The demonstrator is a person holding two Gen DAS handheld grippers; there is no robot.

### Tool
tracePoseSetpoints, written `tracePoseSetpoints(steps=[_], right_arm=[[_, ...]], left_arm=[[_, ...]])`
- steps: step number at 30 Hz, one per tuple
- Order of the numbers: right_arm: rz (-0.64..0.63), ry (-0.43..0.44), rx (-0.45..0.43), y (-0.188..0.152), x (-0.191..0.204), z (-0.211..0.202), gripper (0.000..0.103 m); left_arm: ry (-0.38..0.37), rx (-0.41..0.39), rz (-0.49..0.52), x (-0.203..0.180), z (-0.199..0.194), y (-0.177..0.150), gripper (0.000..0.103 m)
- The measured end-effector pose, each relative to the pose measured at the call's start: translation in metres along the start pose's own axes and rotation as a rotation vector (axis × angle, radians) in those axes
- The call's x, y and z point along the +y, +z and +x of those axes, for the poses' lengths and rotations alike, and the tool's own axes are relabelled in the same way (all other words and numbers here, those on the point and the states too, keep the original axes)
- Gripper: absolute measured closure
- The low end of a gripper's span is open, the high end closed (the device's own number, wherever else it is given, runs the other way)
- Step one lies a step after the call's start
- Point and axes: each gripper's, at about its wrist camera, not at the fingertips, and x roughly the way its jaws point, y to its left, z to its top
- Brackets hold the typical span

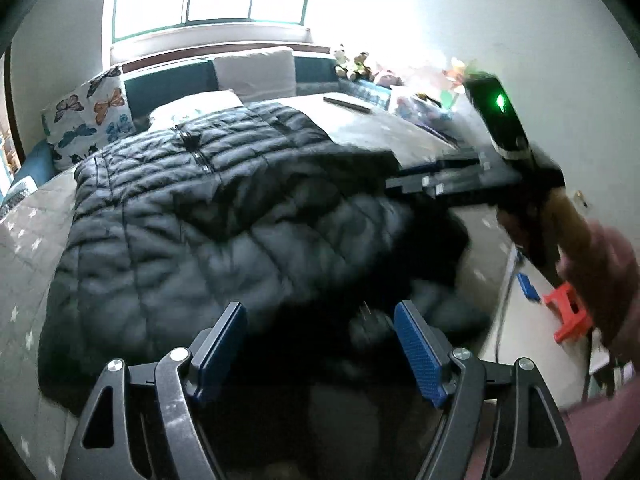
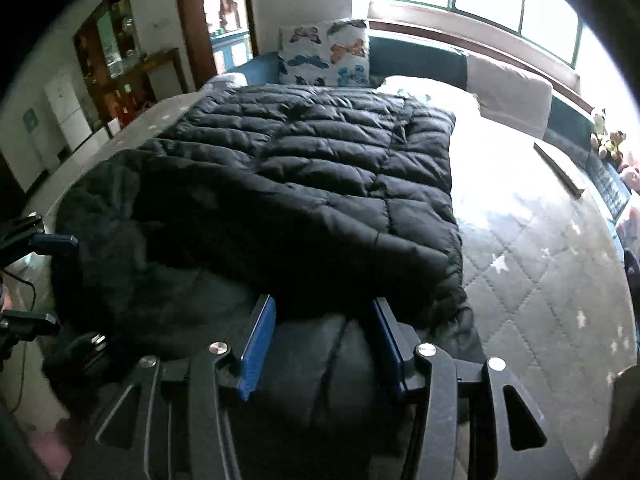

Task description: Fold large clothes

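A large black quilted puffer jacket (image 1: 208,200) lies spread on the bed, its near part bunched at the bed's front edge. It also shows in the right wrist view (image 2: 320,168). My left gripper (image 1: 320,316) is open over the jacket's near edge, with nothing between its blue pads (image 1: 420,352). My right gripper (image 2: 324,320) is open with a rounded fold of the jacket between its blue pads (image 2: 260,336), not pinched. The right gripper also appears from outside in the left wrist view (image 1: 448,184), at the jacket's right side. The left gripper's fingertips (image 2: 52,240) show at the left edge of the right wrist view.
The bed has a grey star-patterned cover (image 2: 540,280). A butterfly pillow (image 1: 92,112) and white pillows (image 1: 256,68) stand at the head under a bright window. A dark flat object (image 2: 560,168) lies on the bed's far right. A red stool (image 1: 568,312) stands on the floor.
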Motion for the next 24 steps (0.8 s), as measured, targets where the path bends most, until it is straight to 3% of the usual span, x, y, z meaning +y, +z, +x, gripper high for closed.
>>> tracePoseSetpoints(steps=[3,6,10,13,17,19,24], right_arm=[[-0.04,0.027,-0.018,-0.013,0.009,-0.02,0.043],[-0.105,0.028,-0.021,-0.026,0.024,-0.031,0.041],[-0.218,0.055,0.008,-0.059,0.044,-0.04,0.037],[-0.304,0.031,0.066,-0.084,0.06,-0.03,0.036],[-0.45,-0.013,0.065,-0.108,0.084,-0.022,0.036],[-0.5,-0.026,0.05,-0.114,0.095,-0.017,0.036],[-0.628,-0.086,-0.038,-0.117,0.121,-0.01,0.032]], left_arm=[[-0.02,0.062,0.006,-0.01,-0.011,-0.024,0.022],[0.013,0.128,-0.004,-0.016,-0.012,-0.046,0.022],[-0.008,0.197,-0.108,-0.009,-0.01,-0.069,0.022],[-0.051,0.253,-0.187,-0.003,-0.001,-0.083,0.023],[-0.065,0.277,-0.233,0.001,0.011,-0.09,0.023],[-0.069,0.273,-0.206,-0.002,0.012,-0.088,0.034],[-0.028,0.244,-0.159,-0.007,0.003,-0.084,0.073]])
